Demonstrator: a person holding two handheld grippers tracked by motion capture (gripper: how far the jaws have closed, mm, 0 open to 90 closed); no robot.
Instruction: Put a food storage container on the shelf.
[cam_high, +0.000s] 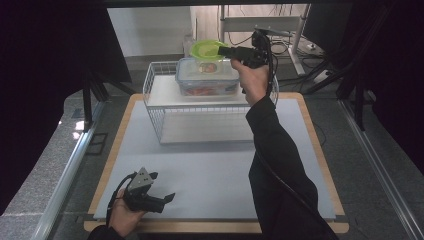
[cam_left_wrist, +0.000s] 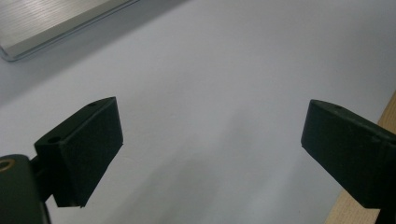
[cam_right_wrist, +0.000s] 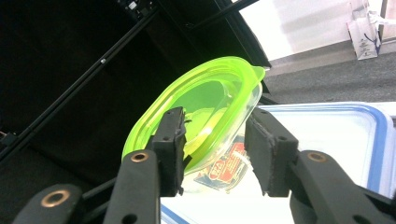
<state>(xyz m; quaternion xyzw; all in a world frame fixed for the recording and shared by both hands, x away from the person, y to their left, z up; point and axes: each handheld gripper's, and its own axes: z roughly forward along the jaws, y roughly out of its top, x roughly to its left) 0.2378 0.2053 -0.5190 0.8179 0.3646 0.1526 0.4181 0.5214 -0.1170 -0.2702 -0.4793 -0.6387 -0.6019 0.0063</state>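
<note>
We see the worktop (cam_high: 210, 175) filling the middle of the high view, with a wire rack (cam_high: 165, 100) at upper centre. On the rack sits a clear box (cam_high: 207, 80), and a green-lidded tub (cam_right_wrist: 205, 102) rests tilted on its lid. Our right tool (cam_right_wrist: 215, 144) stands part open around the tub's edge, pads not pressing. Our left tool (cam_left_wrist: 210, 140), lower left, gapes wide over bare worktop.

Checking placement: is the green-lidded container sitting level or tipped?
Tipped: the green-lidded container leans on the blue-rimmed box, lid slanted, between the right gripper's parted jaws.
</note>
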